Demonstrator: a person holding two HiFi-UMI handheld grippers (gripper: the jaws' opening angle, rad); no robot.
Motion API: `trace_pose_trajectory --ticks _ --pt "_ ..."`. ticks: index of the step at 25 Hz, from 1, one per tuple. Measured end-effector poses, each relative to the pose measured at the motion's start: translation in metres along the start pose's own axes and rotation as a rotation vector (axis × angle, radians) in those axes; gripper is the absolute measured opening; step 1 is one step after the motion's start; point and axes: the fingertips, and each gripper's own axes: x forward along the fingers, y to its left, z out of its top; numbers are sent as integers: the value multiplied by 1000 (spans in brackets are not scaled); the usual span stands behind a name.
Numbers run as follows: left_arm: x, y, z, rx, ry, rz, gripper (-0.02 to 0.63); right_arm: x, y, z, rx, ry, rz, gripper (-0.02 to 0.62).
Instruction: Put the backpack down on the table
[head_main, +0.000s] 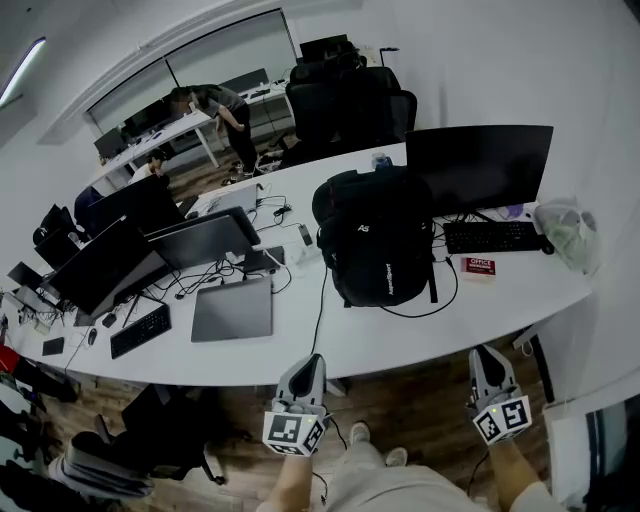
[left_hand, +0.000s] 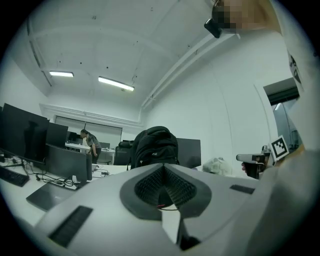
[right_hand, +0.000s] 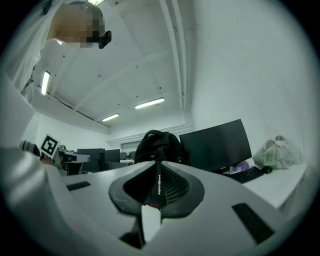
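Note:
A black backpack (head_main: 375, 250) stands upright on the white table (head_main: 400, 335), leaning towards the dark monitor (head_main: 480, 165) behind it. Nothing holds it. Both grippers hang off the table's near edge, pointing at the backpack with open floor between. My left gripper (head_main: 312, 364) is shut and empty; in its own view the backpack (left_hand: 155, 145) rises above the closed jaws (left_hand: 162, 189). My right gripper (head_main: 486, 358) has its jaws almost together with only a thin slit and nothing in them. In its view the backpack (right_hand: 157, 145) and one strap show past the jaws (right_hand: 158, 189).
A keyboard (head_main: 492, 237), a red and white box (head_main: 478, 266) and a plastic bag (head_main: 568, 232) lie right of the backpack. Left of it are a grey tablet (head_main: 232, 308), cables, monitors (head_main: 100, 265) and another keyboard (head_main: 140, 330). Black chairs (head_main: 345, 100) and a person (head_main: 225, 105) are behind.

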Motion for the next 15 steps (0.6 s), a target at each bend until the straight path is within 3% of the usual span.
trace_pose_trajectory --ticks 9,15 --pt "-58 -15 38 13 -45 -19 9 -30 40 -1 30 -21 16 40" --pt "-104 -11 39 -6 -58 -55 9 -53 82 6 22 -38 0 40"
